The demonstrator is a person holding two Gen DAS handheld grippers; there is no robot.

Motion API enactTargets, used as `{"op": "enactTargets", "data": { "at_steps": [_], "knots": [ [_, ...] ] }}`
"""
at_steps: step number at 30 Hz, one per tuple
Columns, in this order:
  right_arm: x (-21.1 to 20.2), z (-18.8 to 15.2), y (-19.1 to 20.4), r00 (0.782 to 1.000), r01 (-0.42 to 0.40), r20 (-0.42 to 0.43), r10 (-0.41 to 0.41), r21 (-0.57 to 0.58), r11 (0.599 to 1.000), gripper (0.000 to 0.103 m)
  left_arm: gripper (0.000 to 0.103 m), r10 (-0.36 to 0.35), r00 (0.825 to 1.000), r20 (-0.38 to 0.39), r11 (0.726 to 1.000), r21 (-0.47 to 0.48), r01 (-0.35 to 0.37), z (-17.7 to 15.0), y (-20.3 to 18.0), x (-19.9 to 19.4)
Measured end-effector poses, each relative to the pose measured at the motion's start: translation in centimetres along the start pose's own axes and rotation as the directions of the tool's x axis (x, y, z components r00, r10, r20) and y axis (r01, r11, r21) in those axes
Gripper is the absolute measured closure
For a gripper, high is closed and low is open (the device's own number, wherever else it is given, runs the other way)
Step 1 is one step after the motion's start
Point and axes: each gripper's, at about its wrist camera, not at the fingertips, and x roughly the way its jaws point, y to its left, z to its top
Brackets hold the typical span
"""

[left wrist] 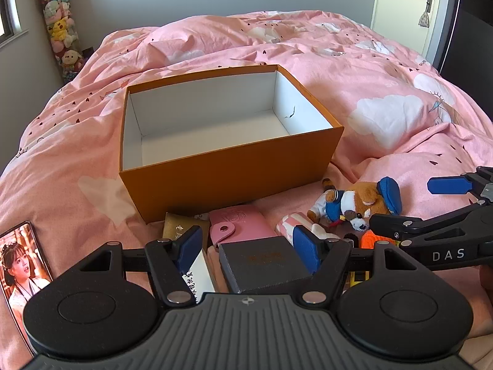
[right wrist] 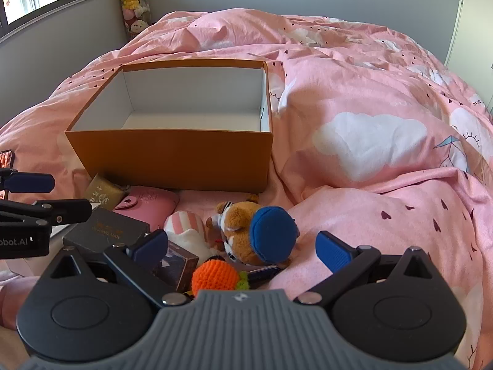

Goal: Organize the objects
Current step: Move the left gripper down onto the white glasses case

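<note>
An open orange box (left wrist: 234, 166) with a white, empty inside stands on the pink bed; it also shows in the right wrist view (right wrist: 172, 157). In front of it lies a heap of small things. My left gripper (left wrist: 248, 248) is open above a dark grey box (left wrist: 262, 262), beside a pink card case (left wrist: 240, 225) and a gold pouch (left wrist: 174, 226). My right gripper (right wrist: 242, 245) is open above a plush dog with a blue cap (right wrist: 255, 234) and an orange knitted toy (right wrist: 214, 276). The plush dog also shows in the left wrist view (left wrist: 360, 205).
A phone (left wrist: 20, 262) with a lit screen lies at the left on the bed. A pink striped white toy (right wrist: 185, 228) and a small dark box (right wrist: 177, 265) lie in the heap. Rumpled pink duvet (right wrist: 369, 123) rises to the right. Stacked plush toys (left wrist: 60, 27) stand in the far corner.
</note>
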Motion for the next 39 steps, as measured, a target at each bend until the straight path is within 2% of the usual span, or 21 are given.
{"op": "enactTargets", "data": {
  "at_steps": [10,14,21,23,26,28,30,32,35,39],
  "knots": [
    [0.3,-0.1,0.0,1.000,-0.003,-0.016,0.003,-0.004,1.000,0.001,0.024,-0.002,1.000,-0.008,1.000,0.004,0.002,0.0,0.0,0.1],
    [0.5,-0.1,0.0,0.999,-0.024,-0.032,0.024,0.000,1.000,0.001,0.024,-0.024,0.999,-0.030,1.000,0.001,0.024,0.0,0.4,0.4],
    [0.9,0.3,0.5,0.996,-0.081,-0.047,0.079,-0.037,0.996,0.002,0.042,-0.059,0.993,-0.099,0.997,-0.053,0.054,0.5,3.4,0.7],
    [1.0,0.8,0.7,0.994,-0.098,-0.049,0.096,-0.055,0.994,0.007,0.044,-0.053,0.991,-0.127,0.996,-0.078,0.043,0.6,4.5,0.9],
    [1.6,1.8,1.2,0.989,-0.137,-0.069,0.131,-0.080,0.987,0.022,0.044,-0.066,0.981,-0.180,0.990,-0.135,0.042,0.8,6.3,1.3],
    [2.2,2.5,1.7,0.981,-0.179,-0.092,0.171,-0.087,0.980,0.030,0.039,-0.071,0.976,-0.205,0.984,-0.173,0.035,0.8,7.2,1.6],
    [2.8,3.3,2.3,0.972,-0.217,-0.113,0.206,-0.092,0.972,0.034,0.033,-0.072,0.967,-0.244,0.980,-0.198,0.023,1.0,7.9,2.3],
    [3.5,4.0,3.1,0.963,-0.249,-0.134,0.235,-0.105,0.963,0.039,0.032,-0.100,0.952,-0.288,0.975,-0.221,0.035,1.1,8.4,3.3],
    [4.6,4.9,4.2,0.949,-0.290,-0.161,0.269,-0.122,0.949,0.040,0.030,-0.157,0.910,-0.385,0.961,-0.273,0.050,1.0,9.2,5.2],
    [6.1,5.8,5.0,0.924,-0.348,-0.211,0.319,-0.119,0.930,0.040,0.024,-0.176,0.861,-0.477,0.957,-0.287,0.037,1.4,9.8,6.5]
  ]
}}
